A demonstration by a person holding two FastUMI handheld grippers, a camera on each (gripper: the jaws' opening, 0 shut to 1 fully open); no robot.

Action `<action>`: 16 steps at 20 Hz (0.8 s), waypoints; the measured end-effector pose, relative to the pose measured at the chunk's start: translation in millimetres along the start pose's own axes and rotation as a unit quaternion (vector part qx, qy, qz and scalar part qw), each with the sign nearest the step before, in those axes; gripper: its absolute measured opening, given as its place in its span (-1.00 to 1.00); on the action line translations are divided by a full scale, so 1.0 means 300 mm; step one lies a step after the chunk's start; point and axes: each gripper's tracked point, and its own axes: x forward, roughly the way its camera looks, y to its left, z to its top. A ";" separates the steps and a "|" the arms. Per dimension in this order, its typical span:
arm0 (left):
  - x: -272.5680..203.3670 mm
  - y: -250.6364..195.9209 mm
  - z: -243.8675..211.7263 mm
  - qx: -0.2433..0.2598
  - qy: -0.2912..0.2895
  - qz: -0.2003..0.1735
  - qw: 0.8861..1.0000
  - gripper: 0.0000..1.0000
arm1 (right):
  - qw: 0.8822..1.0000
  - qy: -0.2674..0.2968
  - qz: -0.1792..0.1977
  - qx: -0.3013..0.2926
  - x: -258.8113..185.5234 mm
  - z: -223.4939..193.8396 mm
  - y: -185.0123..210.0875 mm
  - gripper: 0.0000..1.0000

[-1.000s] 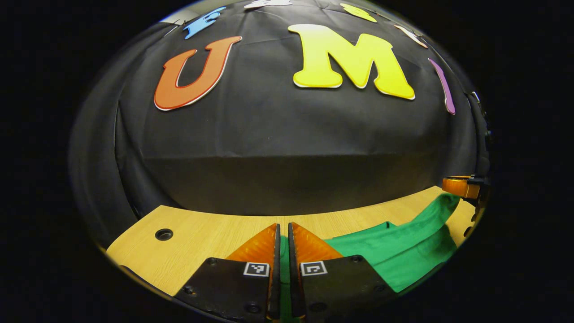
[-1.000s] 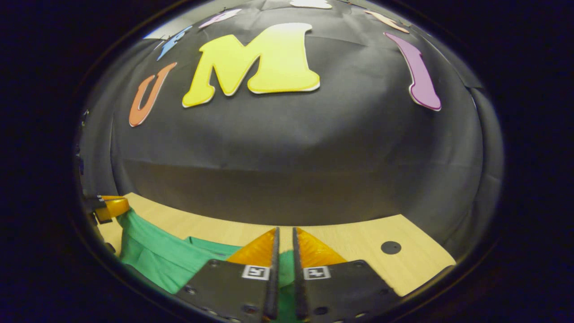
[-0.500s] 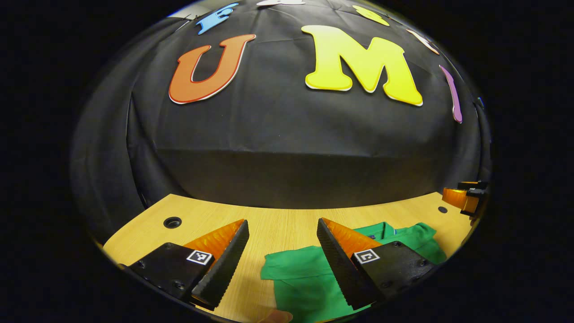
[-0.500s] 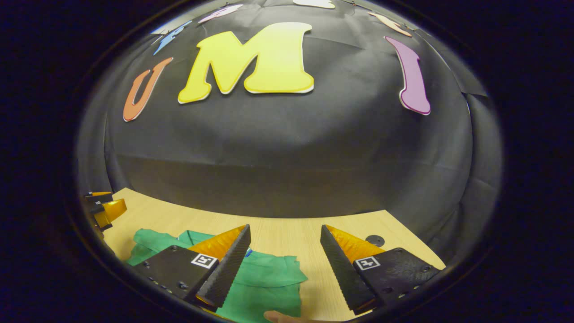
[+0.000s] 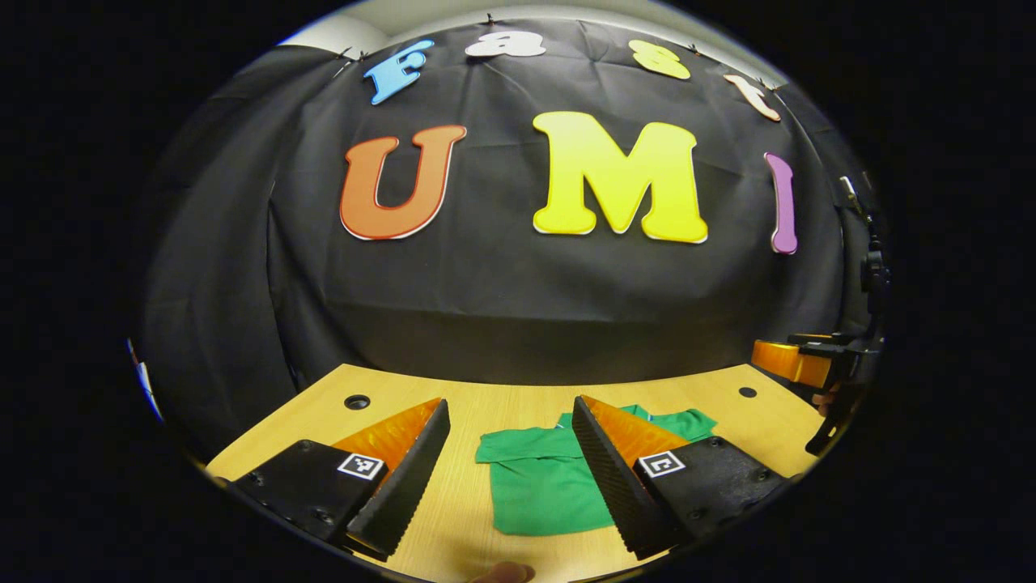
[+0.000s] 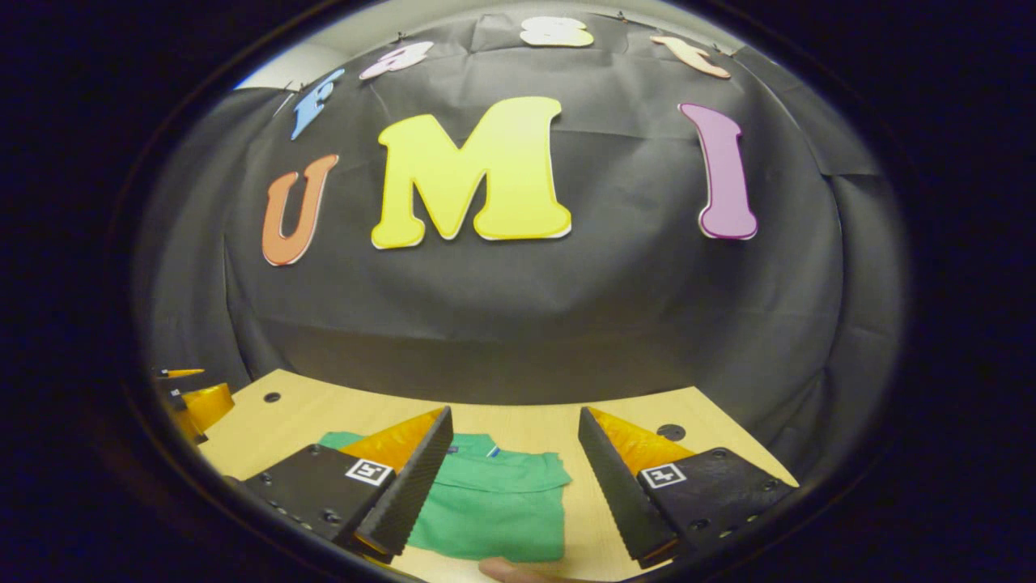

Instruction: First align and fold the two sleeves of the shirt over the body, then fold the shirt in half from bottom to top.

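Folded green shirt [image 5: 542, 490] between spread fingers [image 5: 405, 478]

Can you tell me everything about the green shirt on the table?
The green shirt looks like soft cloth. It lies flat on the wooden table, folded into a small, neat rectangle, with its collar at the far end, toward the black wall. A little blue mark sits inside the collar. In the left gripper view the left gripper stands open above it, and in the right gripper view the right gripper does too. Neither holds it. Only the table touches it.
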 end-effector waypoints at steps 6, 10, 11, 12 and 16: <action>-0.361 -0.082 0.036 0.004 -0.027 0.009 1.000 0.95 | 0.999 -0.017 0.006 -0.026 -0.298 -0.091 -0.029 0.90; -0.543 -0.140 -0.071 0.018 -0.010 0.001 1.000 0.96 | 0.999 0.004 0.010 -0.046 -0.539 -0.236 -0.060 0.91; -0.592 -0.142 -0.085 0.025 -0.010 0.001 1.000 0.95 | 0.999 0.003 0.012 -0.052 -0.607 -0.251 -0.061 0.94; -0.630 -0.148 -0.098 0.026 -0.011 -0.001 1.000 0.96 | 0.998 -0.004 0.010 -0.059 -0.675 -0.257 -0.068 0.91; -0.744 -0.188 -0.149 -0.020 -0.016 -0.016 1.000 0.96 | 0.996 -0.046 0.005 -0.072 -0.941 -0.242 -0.081 0.94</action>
